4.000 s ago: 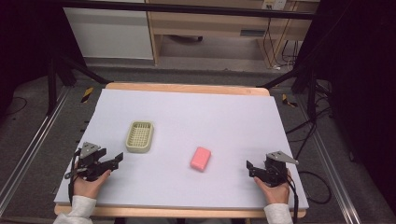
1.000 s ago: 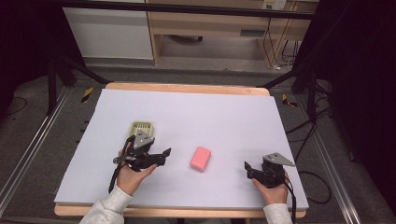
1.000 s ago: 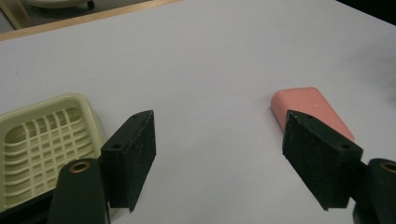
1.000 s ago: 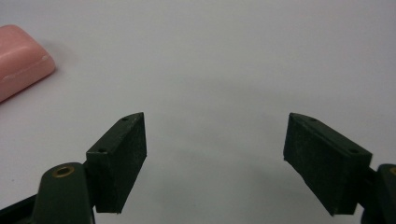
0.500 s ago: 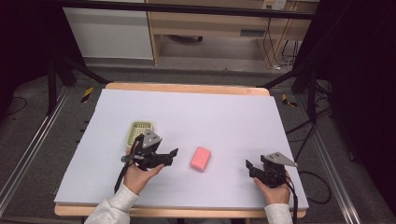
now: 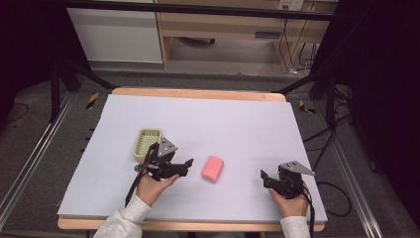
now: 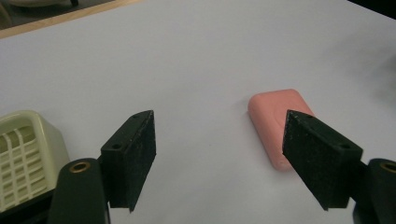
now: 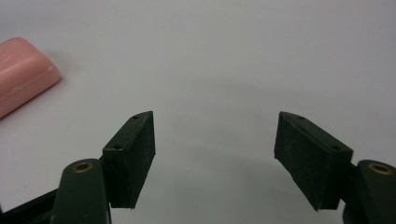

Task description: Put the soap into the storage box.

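Soap bars (image 6: 213, 168): one | baskets (image 6: 147, 142): one | left gripper (image 6: 187, 163) apart | right gripper (image 6: 264, 178) apart, just opening, nothing between

bench (image 6: 237, 124): your white work surface, wood edge at the far side
floor rails (image 6: 29, 163): you've got one down each side
cabinet (image 6: 116, 34): white, behind your bench
cables (image 6: 341, 198): right-hand floor, loose

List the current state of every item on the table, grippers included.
pink soap bar: lying flat on the white table top, free, nothing touching it.
soap dish: upright, empty as far as it shows, behind the left gripper.
left gripper: open, nothing between its jaws, pointed toward the soap bar.
right gripper: open, jaws have just been opening, nothing between them, low near the table's front edge.
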`<action>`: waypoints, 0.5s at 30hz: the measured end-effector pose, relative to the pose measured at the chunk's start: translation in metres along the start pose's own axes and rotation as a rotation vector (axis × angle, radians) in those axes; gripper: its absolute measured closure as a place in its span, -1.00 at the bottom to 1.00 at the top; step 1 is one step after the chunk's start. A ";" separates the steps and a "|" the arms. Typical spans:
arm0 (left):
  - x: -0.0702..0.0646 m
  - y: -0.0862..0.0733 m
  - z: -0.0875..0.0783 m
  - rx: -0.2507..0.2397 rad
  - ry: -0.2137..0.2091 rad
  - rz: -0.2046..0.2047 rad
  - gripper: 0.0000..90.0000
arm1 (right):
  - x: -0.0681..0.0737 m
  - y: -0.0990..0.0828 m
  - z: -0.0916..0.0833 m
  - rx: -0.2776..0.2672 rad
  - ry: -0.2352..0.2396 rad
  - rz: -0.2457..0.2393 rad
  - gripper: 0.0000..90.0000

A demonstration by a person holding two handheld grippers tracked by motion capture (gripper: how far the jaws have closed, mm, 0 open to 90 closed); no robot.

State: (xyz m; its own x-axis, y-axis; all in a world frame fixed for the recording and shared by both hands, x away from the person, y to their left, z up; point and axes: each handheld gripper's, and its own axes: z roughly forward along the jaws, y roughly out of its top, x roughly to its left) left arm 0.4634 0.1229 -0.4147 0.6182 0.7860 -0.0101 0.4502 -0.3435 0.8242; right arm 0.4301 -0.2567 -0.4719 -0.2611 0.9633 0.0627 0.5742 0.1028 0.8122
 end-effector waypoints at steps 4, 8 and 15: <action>-0.003 0.002 0.003 0.003 -0.005 0.007 -0.43 | 0.000 0.000 -0.001 -0.008 -0.009 0.001 -0.33; -0.006 0.005 0.007 0.012 -0.011 0.012 -0.43 | -0.001 0.000 0.000 -0.006 -0.012 -0.004 -0.39; -0.016 0.008 0.018 0.038 -0.018 0.032 -0.43 | -0.001 -0.001 0.001 0.002 0.000 -0.009 -0.33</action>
State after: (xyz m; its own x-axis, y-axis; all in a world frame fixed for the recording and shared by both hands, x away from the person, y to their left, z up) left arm 0.4690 0.0984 -0.4179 0.6443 0.7648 0.0052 0.4540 -0.3880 0.8021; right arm 0.4306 -0.2579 -0.4735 -0.2660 0.9624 0.0556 0.5736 0.1117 0.8115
